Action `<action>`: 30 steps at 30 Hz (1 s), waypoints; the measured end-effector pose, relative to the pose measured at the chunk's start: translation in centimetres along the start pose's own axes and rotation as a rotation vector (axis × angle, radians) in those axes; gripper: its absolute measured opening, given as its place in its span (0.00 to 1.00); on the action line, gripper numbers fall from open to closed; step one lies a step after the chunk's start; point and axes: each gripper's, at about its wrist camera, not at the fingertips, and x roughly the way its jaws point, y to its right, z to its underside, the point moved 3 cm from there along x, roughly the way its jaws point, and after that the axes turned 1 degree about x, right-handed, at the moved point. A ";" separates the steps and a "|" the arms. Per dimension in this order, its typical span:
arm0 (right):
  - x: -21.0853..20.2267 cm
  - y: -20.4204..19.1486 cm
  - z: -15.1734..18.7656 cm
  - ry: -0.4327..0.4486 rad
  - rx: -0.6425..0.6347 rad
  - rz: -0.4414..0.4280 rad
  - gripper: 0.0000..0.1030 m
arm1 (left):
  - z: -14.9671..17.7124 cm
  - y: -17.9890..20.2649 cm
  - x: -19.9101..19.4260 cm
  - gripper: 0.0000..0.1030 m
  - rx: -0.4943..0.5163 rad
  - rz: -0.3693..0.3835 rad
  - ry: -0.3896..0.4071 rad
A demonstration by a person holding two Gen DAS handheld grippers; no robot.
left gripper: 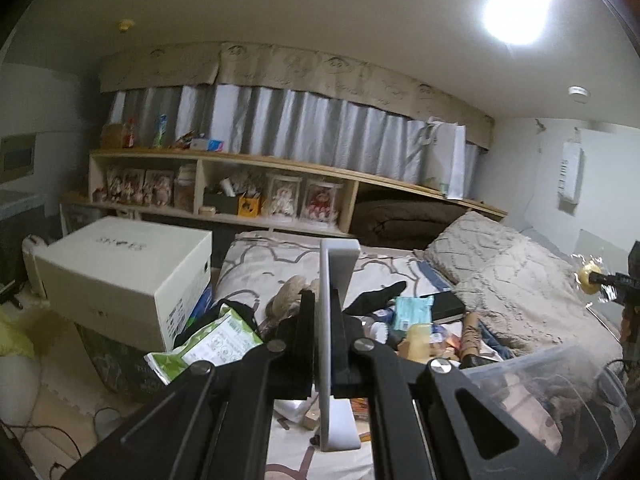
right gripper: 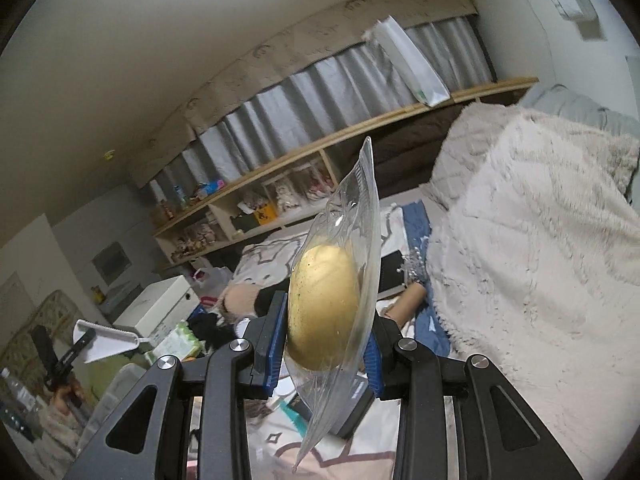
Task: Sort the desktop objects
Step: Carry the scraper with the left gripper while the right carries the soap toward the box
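My left gripper (left gripper: 325, 304) is shut on a flat white plastic stand (left gripper: 334, 276), held edge-on and raised above the bed; it also shows in the right wrist view (right gripper: 106, 342). My right gripper (right gripper: 324, 320) is shut on a yellow bun in a clear plastic wrapper (right gripper: 324, 304), held up in the air; it also shows far right in the left wrist view (left gripper: 588, 278). Loose items lie in a pile on the bed: a green wipes pack (left gripper: 212, 344), a teal packet (left gripper: 412, 310), a black book (left gripper: 448, 304).
A white shoe box (left gripper: 124, 276) sits left of the pile. A clear plastic bin (left gripper: 560, 392) stands at the lower right. A wooden shelf (left gripper: 280, 168) with dolls runs along the wall. Fluffy beige blankets (right gripper: 532, 240) cover the right of the bed.
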 end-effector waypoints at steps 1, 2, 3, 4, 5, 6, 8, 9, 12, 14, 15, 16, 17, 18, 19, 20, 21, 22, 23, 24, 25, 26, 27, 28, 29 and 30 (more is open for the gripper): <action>-0.4 -0.4 0.0 0.001 -0.006 -0.004 0.34 | -0.2 0.2 -0.3 0.05 0.005 0.007 0.001; -0.7 -0.8 0.0 -0.002 -0.016 -0.007 0.34 | -0.4 0.5 -0.8 0.05 0.012 0.015 0.002; -0.9 -1.3 0.0 -0.009 -0.029 -0.011 0.34 | -0.5 0.8 -1.2 0.05 0.019 0.023 0.002; -1.1 -1.9 0.0 -0.018 -0.045 -0.016 0.34 | -0.7 1.1 -1.5 0.05 0.025 0.031 0.002; -1.2 -2.4 0.1 -0.028 -0.060 -0.017 0.34 | -0.8 1.4 -1.9 0.05 0.032 0.041 0.002; -1.3 -3.0 0.2 -0.039 -0.077 -0.017 0.34 | -0.9 1.8 -2.2 0.05 0.036 0.053 0.000; -1.3 -4.0 0.4 -0.068 -0.105 -0.023 0.34 | -1.0 2.3 -2.8 0.05 0.031 0.087 -0.013; -1.2 -4.5 0.6 -0.085 -0.121 -0.024 0.34 | -0.9 2.6 -3.0 0.05 0.021 0.107 -0.023; -0.9 -5.5 1.2 -0.121 -0.142 -0.036 0.34 | -0.6 3.6 -3.4 0.05 0.006 0.161 -0.051; -0.5 -6.2 1.7 -0.150 -0.155 -0.044 0.34 | -0.5 4.2 -3.7 0.05 0.002 0.188 -0.062; -0.2 -6.6 2.0 -0.167 -0.169 -0.047 0.34 | -0.4 4.6 -3.9 0.05 -0.002 0.206 -0.067; -0.2 -6.9 2.3 -0.177 -0.179 -0.050 0.34 | -0.4 5.0 -4.1 0.05 -0.007 0.224 -0.069; -0.3 -7.3 2.6 -0.186 -0.191 -0.052 0.34 | -0.4 5.4 -4.3 0.05 -0.012 0.241 -0.067; -0.2 -7.6 2.9 -0.195 -0.204 -0.052 0.34 | -0.5 5.7 -4.5 0.05 -0.015 0.258 -0.066; -0.2 -7.8 3.1 -0.200 -0.210 -0.052 0.34 | -0.6 5.9 -4.7 0.05 -0.018 0.272 -0.066; -0.2 -7.9 3.2 -0.206 -0.217 -0.054 0.34 | -0.7 6.2 -4.8 0.05 -0.021 0.286 -0.065; -0.2 -8.0 3.5 -0.211 -0.222 -0.056 0.34 | -0.8 6.4 -5.0 0.05 -0.026 0.302 -0.066; -0.2 -8.1 3.7 -0.218 -0.225 -0.061 0.34 | -0.9 6.7 -5.2 0.05 -0.030 0.316 -0.067; -0.2 -8.2 3.8 -0.225 -0.229 -0.065 0.34 | -0.9 7.0 -5.4 0.05 -0.034 0.333 -0.069; -0.2 -8.3 4.1 -0.234 -0.235 -0.073 0.34 | -1.0 7.3 -5.6 0.05 -0.035 0.348 -0.073; -0.1 -8.5 4.3 -0.241 -0.241 -0.081 0.34 | -1.0 7.5 -5.7 0.05 -0.037 0.362 -0.077; -0.1 -8.7 4.6 -0.251 -0.249 -0.091 0.34 | -1.0 7.7 -5.8 0.05 -0.041 0.376 -0.083; 0.0 -8.9 4.8 -0.262 -0.257 -0.102 0.34 | -0.9 8.0 -5.9 0.05 -0.047 0.393 -0.089; 0.1 -9.1 5.0 -0.272 -0.264 -0.111 0.34 | -0.8 8.3 -5.9 0.05 -0.053 0.410 -0.098; 0.2 -9.4 5.3 -0.281 -0.274 -0.120 0.34 | -0.7 8.6 -5.9 0.05 -0.058 0.424 -0.107; 0.4 -9.6 5.6 -0.295 -0.286 -0.132 0.34 | -0.6 8.9 -5.9 0.05 -0.063 0.439 -0.119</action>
